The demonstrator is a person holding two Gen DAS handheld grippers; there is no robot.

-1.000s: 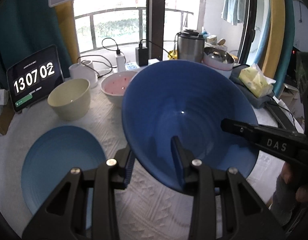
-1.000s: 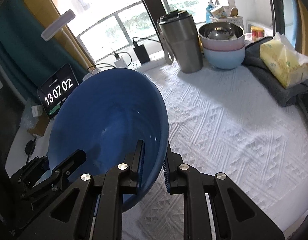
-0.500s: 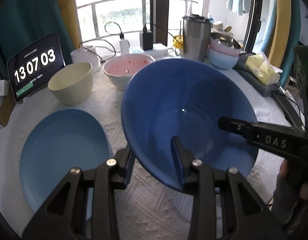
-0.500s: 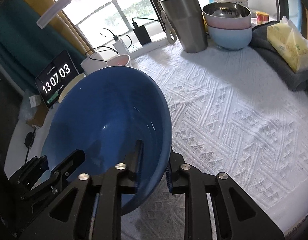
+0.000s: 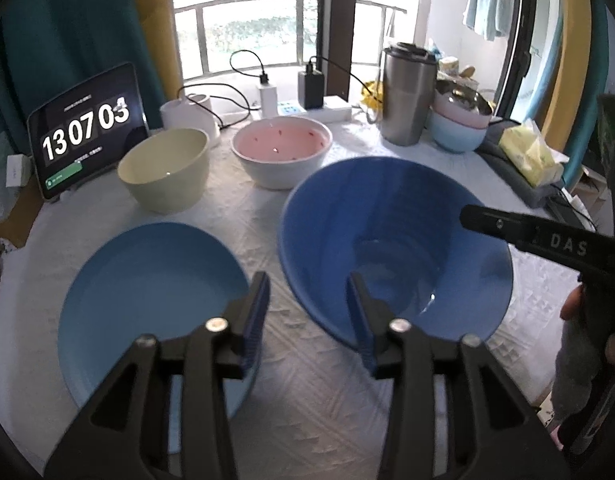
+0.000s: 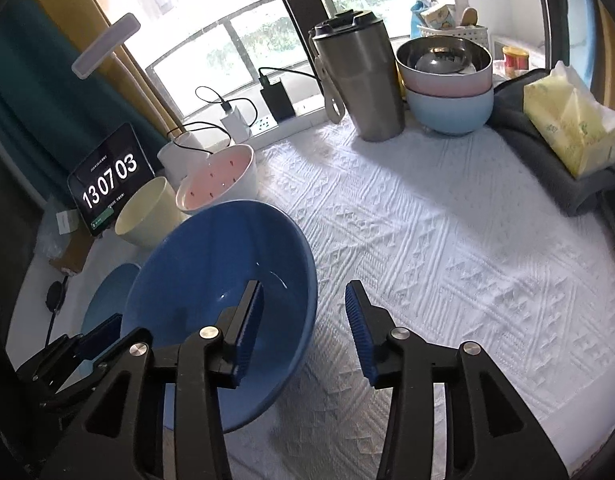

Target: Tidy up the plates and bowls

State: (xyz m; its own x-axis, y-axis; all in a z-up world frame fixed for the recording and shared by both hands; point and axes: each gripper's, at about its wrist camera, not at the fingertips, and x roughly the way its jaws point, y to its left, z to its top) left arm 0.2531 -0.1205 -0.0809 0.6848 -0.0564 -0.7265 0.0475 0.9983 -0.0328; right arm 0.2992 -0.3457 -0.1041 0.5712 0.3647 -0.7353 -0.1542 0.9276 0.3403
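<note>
A large dark blue bowl (image 5: 395, 240) rests on the white tablecloth; it also shows in the right wrist view (image 6: 211, 292). My left gripper (image 5: 307, 312) is open, its jaws straddling the bowl's near left rim. My right gripper (image 6: 303, 320) is open, its jaws straddling the bowl's right rim. A light blue plate (image 5: 147, 300) lies left of the bowl. A cream bowl (image 5: 165, 168) and a pink-lined white bowl (image 5: 281, 154) stand behind. The right gripper's finger (image 5: 527, 232) reaches over the bowl's right rim.
A steel tumbler (image 6: 359, 84) and a stack of bowls (image 6: 447, 84) stand at the back. A tissue pack (image 6: 567, 124) lies on grey cloth at right. A tablet clock (image 5: 87, 128), a white cup (image 5: 191, 114) and chargers with cables (image 5: 291, 92) line the window side.
Both grippers have opened and let go of the dark blue bowl. The bowl has come down from tilted in the air to resting on the tablecloth.
</note>
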